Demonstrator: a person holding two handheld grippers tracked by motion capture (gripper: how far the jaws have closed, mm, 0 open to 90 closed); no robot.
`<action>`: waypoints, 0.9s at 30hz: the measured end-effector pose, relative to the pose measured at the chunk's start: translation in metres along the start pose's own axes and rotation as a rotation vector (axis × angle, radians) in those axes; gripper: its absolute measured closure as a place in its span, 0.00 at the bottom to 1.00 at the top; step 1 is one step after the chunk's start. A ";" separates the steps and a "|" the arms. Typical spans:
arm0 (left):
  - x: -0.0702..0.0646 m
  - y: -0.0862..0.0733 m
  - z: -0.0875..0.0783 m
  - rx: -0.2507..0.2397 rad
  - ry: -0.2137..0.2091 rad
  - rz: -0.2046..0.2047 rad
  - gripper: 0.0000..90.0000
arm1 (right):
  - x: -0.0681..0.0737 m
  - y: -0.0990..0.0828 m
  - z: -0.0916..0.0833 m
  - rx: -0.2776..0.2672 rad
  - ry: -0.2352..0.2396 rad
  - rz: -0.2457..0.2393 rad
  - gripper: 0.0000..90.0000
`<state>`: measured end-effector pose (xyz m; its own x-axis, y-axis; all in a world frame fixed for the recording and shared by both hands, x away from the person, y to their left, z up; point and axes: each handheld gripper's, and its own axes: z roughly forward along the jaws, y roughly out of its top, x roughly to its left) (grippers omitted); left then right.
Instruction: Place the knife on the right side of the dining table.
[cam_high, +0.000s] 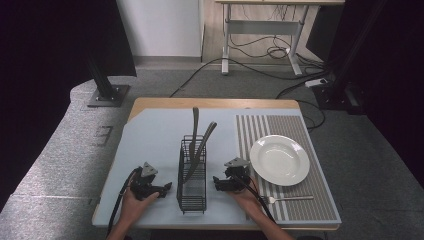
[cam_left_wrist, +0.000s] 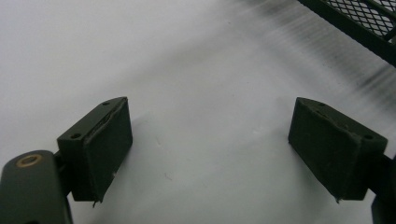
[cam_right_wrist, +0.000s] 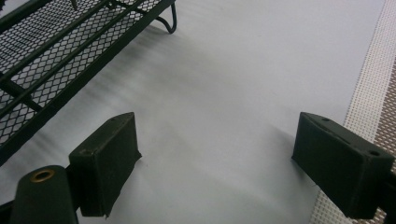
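Black rubber-padded jaws on my left gripper and right gripper both gape wide, holding nothing, resting on the pale blue mat flanking the black wire-mesh cutlery basket; beyond sits a white plate.

The right gripper holds its jaws wide apart over the pale cloth, empty; the wire basket lies beyond the left jaw, the striped mat by the right.

Overhead view; 2 close views share basket.
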<state>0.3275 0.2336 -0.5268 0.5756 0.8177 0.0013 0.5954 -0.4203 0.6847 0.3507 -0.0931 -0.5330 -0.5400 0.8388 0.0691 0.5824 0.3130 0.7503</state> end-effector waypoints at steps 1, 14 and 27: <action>0.000 0.000 0.000 0.000 0.000 0.000 0.14 | -0.001 0.000 0.000 -0.002 0.009 0.006 0.14; 0.000 0.000 0.000 0.000 -0.001 -0.001 0.14 | -0.019 0.028 -0.037 -0.132 0.071 0.051 0.14; 0.000 0.000 0.000 -0.001 -0.001 -0.002 0.14 | -0.008 0.099 -0.071 -0.302 0.165 -0.001 0.18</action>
<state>0.3274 0.2335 -0.5269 0.5752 0.8180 -0.0006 0.5958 -0.4184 0.6855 0.3697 -0.1001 -0.4125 -0.6456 0.7477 0.1553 0.3890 0.1470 0.9094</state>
